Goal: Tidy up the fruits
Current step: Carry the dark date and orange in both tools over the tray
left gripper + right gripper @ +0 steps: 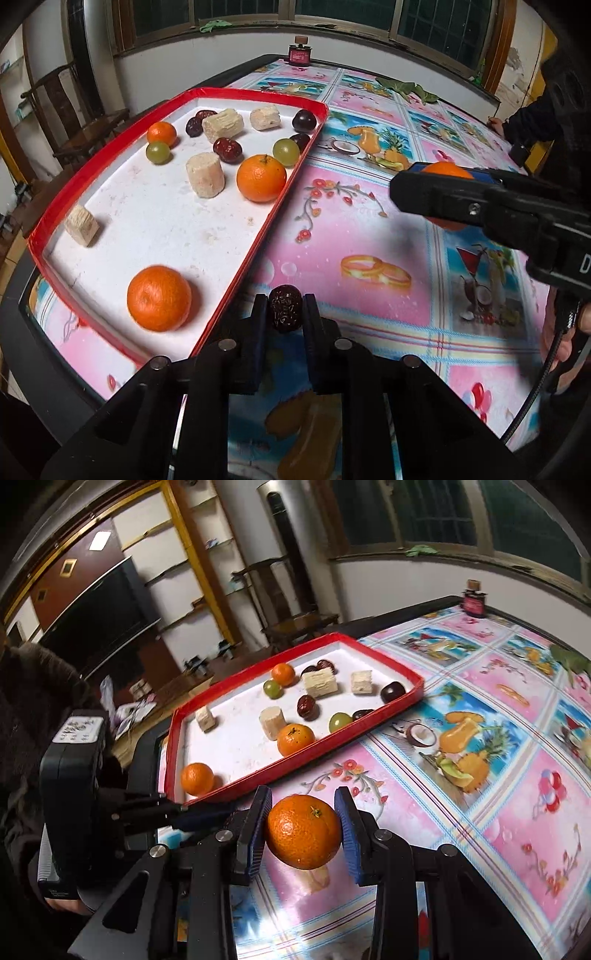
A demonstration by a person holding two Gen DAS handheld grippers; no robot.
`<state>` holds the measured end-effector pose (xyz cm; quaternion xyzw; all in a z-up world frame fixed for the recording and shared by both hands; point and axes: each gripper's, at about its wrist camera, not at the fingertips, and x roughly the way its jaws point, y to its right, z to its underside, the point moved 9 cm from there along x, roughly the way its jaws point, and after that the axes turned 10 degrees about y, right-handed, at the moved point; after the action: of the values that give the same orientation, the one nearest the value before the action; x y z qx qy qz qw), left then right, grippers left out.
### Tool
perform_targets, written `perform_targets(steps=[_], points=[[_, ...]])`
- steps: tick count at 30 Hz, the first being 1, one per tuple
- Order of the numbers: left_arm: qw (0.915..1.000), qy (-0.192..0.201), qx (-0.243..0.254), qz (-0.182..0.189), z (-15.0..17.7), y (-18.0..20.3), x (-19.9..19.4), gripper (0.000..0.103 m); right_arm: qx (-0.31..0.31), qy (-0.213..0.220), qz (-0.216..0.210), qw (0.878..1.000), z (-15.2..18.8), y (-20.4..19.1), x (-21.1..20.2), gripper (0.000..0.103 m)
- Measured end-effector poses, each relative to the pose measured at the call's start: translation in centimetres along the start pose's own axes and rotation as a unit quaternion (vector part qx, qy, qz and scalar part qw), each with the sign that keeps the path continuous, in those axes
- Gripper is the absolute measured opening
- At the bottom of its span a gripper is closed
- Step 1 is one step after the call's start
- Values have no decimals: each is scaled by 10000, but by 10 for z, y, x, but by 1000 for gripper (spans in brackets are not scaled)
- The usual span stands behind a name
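Left wrist view: left gripper (285,308) pinches a dark date (285,309) just outside the red tray (258,243) w/ thin purchase, so it could pop free. Right gripper (303,830) clamps an orange (303,831) near the tray's rim; may clip it.

Both wrist cameras close above table (369,221), angled down, sharing red tray (295,757)

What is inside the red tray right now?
The red tray holds three oranges, two green grapes, dark dates and pale cut blocks. The near corner is hidden behind the left gripper.
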<state>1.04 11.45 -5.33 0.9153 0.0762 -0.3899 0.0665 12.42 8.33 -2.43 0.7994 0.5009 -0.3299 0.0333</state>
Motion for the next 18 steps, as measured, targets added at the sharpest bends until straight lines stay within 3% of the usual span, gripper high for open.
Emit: perform_targets(steps=[7, 18], points=[[9997, 40, 177, 154, 2, 4, -19, 16, 243, 323, 176, 9990, 1, -13, -20, 36], [9989, 238, 351, 196, -8, -3, -34, 16, 93, 330, 314, 9989, 0, -37, -23, 36]])
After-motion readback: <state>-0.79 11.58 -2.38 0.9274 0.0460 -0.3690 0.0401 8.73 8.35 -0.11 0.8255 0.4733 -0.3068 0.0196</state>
